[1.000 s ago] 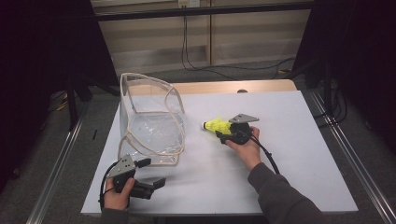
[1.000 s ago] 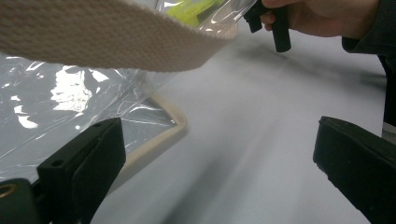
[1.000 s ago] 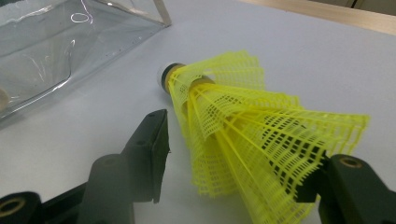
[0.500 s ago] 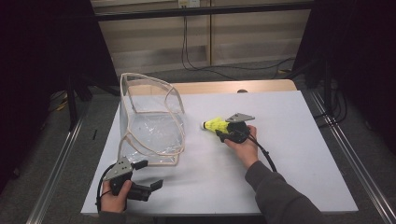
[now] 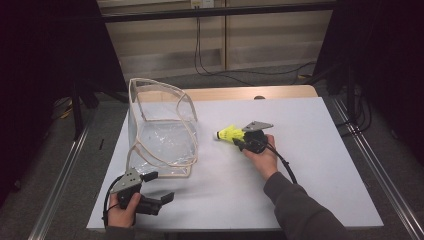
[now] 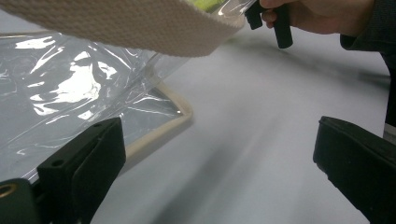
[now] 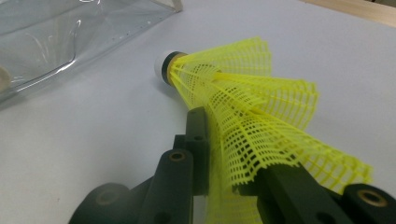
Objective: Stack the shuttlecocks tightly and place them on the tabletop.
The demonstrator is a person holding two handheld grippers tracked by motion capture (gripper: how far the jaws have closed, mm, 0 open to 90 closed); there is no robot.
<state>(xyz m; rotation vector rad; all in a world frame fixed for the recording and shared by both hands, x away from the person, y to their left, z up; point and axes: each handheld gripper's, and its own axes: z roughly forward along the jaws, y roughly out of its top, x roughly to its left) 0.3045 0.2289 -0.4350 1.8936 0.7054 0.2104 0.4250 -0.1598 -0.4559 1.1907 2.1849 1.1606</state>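
High view showed, left to right: left gripper (image 5: pixel 159 186) low at the near-left corner of the white desk (image 5: pixel 320 165), fingers spread wide with nothing between them, resting just in front of the clear plastic bag (image 5: pixel 162 132) with cream webbing trim. Bag stood upright on the desk, mouth open upward, its near bottom edge close to the left gripper but apart from it. Further right, the yellow shuttlecock (image 5: pixel 230 133) lay on the desk near mid-table, white cork tip pointing toward the bag, well short of it. Right gripper (image 5: pixel 239 141) sat on the skirt end.

Left gripper view: both fingers (image 6: pixel 88 163) open, bare desk between, bag corner (image 6: pixel 93 88) off to the side, webbing strap (image 6: pixel 140 25) overhead.

Right gripper view: fingers (image 7: pixel 198 135) had just been closing and now pinched the yellow mesh skirt (image 7: pixel 252 116), which looked squashed between them; cork (image 7: pixel 164 66) free and forward.

Judged step: securing the shuttlecock before carrying it to the bag. To do it well: keep the squeeze light, the mesh is soft and crushes or slips; lift straight up before travelling; carry it cork-first, clear the bag's rim from above, not through the side. Left gripper would best pinch the near rim trim to hold the mouth open and stop the light bag from tipping.
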